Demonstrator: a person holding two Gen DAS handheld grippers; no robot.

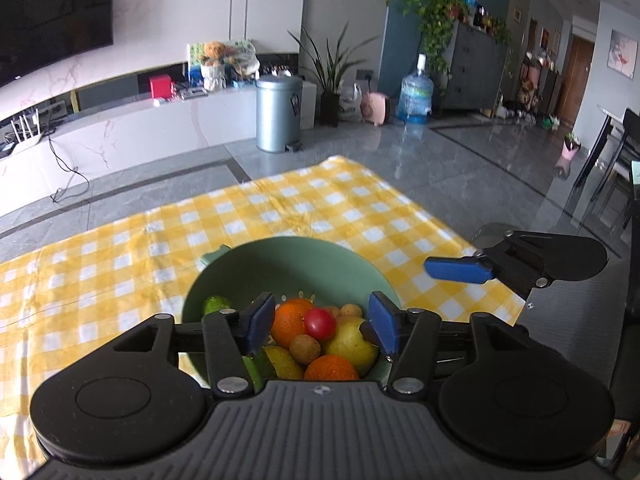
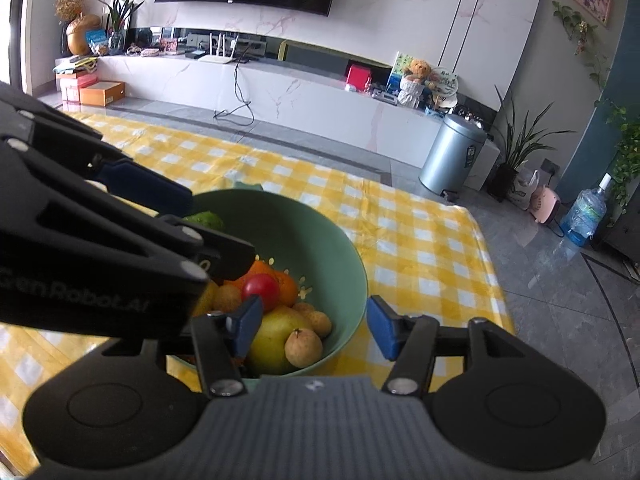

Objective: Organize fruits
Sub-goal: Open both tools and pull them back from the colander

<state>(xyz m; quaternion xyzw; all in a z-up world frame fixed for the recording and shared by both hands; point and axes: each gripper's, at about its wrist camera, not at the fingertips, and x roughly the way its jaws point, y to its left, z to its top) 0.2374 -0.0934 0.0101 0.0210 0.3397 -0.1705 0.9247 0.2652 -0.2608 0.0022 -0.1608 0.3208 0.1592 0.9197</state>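
Note:
A green bowl [image 1: 280, 264] sits on the yellow checked cloth [image 1: 120, 248] and holds mixed fruit: a red tomato [image 1: 320, 323], oranges [image 1: 291, 320], a yellow pear [image 1: 352, 346], small brown longans [image 1: 305, 349] and a green fruit [image 1: 216, 305]. My left gripper [image 1: 322, 322] is open just above the fruit, holding nothing. My right gripper [image 2: 314, 326] is open over the bowl's right rim [image 2: 360, 276], empty. In the right wrist view the tomato [image 2: 261, 289] and pear [image 2: 276, 340] show, and the left gripper body [image 2: 100, 248] covers the bowl's left side.
The right gripper's finger [image 1: 458, 270] hovers right of the bowl in the left wrist view. The cloth ends at the table edge [image 2: 492, 264] on the right. Beyond are a grey floor, a metal bin [image 1: 278, 114] and a white TV bench [image 2: 280, 92].

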